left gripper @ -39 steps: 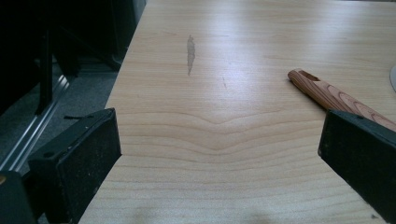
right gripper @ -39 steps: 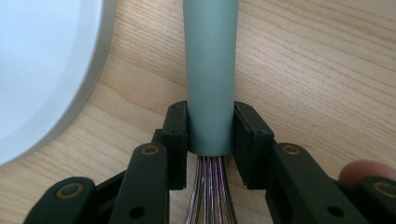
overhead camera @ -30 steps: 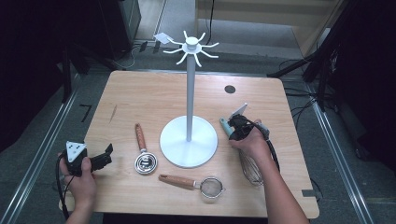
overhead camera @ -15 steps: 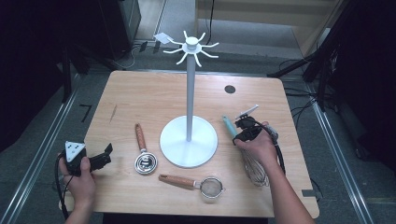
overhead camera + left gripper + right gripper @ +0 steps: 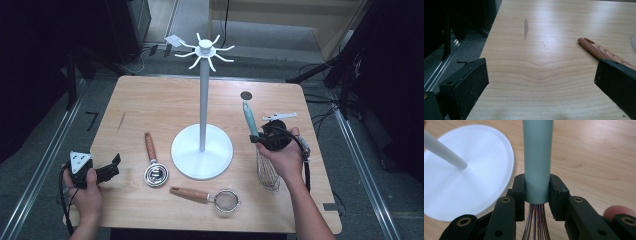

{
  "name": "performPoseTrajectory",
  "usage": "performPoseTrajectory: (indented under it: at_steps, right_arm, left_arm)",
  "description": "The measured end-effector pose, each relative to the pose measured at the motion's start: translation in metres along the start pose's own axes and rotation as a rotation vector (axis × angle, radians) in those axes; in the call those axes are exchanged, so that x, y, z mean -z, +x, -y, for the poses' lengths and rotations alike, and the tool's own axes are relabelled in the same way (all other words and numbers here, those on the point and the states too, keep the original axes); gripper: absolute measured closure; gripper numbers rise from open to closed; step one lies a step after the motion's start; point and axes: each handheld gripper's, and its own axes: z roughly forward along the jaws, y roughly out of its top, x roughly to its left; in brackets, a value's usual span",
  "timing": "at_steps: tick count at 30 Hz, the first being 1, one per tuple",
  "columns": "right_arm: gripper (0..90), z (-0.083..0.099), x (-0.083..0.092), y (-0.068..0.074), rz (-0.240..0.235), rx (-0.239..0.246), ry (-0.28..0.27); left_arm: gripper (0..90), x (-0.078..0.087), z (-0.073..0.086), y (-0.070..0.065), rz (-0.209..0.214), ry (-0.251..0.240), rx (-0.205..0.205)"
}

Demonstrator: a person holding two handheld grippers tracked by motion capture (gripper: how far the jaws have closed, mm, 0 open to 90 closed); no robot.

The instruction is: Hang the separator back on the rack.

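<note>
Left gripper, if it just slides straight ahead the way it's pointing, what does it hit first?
Probably nothing soon. The left gripper is open over bare table; the wooden handle lies off toward its right jaw and might get clipped.

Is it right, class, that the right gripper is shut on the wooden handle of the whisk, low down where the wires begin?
Not quite: the handle is not wooden. The right gripper view shows the right gripper shut on the whisk by a smooth grey-green handle, low down where the wires begin. The wooden handles belong to other utensils lying on the table.
</note>
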Motion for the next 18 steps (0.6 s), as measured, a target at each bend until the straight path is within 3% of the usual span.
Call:
performPoseTrajectory:
  at_steps: [3,8,13,18]
  right_arm:
    - [71.1,-0.001,0.003,0.001,-0.011,0.003,-0.035]
    - [71.1,-0.003,0.012,0.007,-0.047,0.019,-0.147]
    - [71.0,-0.005,0.019,0.012,-0.037,0.016,-0.205]
    - [71.0,-0.007,0.026,0.02,-0.062,0.042,-0.272]
  left_arm:
    - [0.0,0.0,0.0,0.0,-0.001,-0.003,0.001]
    - [0.0,0.0,0.0,0.0,-0.003,-0.002,-0.001]
    - [0.0,0.0,0.0,0.0,-0.002,-0.005,-0.004]
    - [0.0,0.001,0.0,0.0,-0.003,-0.006,-0.005]
